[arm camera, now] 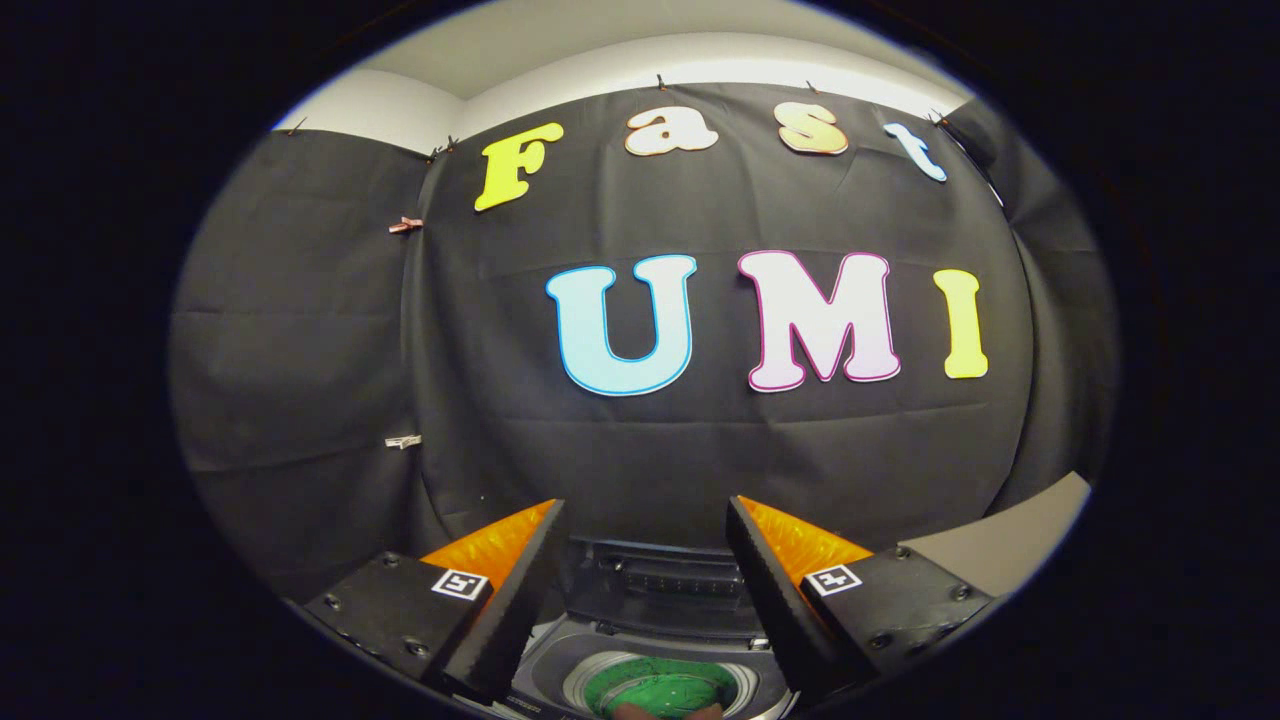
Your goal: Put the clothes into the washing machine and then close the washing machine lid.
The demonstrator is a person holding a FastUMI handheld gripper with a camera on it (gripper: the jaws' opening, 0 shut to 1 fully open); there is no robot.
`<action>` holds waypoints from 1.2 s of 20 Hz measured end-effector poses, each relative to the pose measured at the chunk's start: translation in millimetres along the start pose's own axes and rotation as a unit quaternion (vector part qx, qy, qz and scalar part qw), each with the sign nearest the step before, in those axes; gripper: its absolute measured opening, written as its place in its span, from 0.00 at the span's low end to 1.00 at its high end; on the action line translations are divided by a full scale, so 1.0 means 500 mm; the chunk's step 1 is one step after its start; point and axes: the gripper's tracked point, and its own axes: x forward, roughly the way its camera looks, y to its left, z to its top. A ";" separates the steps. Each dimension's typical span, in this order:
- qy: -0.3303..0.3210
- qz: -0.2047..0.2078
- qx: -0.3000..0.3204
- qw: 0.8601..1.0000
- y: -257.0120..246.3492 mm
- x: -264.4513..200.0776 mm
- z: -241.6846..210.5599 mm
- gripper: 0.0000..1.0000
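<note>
My gripper point(645, 515) hangs open above the washing machine point(560, 670), with nothing between its fingers. Below and between the fingers I see the machine's round drum opening, with a green drum bottom point(665, 688) inside it. The dark raised lid point(655, 585) stands upright at the back of the opening, just beyond the fingertips. A small brownish thing point(640, 711) shows at the near rim of the drum; I cannot tell what it is. The fingers touch neither the lid nor the machine.
The black cloth booth wall point(700, 450) rises right behind the machine. A grey surface point(1010, 545) lies to the right of the right finger. A few clips point(404, 440) hold the cloth at the left.
</note>
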 end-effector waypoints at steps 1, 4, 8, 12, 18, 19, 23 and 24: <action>-0.002 -0.010 -0.009 1.000 -0.009 0.016 0.011 0.99; 0.021 -0.026 -0.017 0.999 -0.019 0.077 0.005 0.99; 0.071 -0.055 -0.039 0.995 -0.059 0.170 -0.019 0.99; 0.108 -0.101 -0.067 0.987 -0.119 0.256 -0.051 0.99; 0.176 -0.120 -0.030 0.977 -0.147 0.312 -0.153 1.00; 0.180 -0.122 -0.032 0.976 -0.152 0.320 -0.166 1.00; 0.208 -0.130 -0.026 0.969 -0.178 0.335 -0.240 0.99; 0.222 -0.134 -0.024 0.965 -0.185 0.338 -0.267 1.00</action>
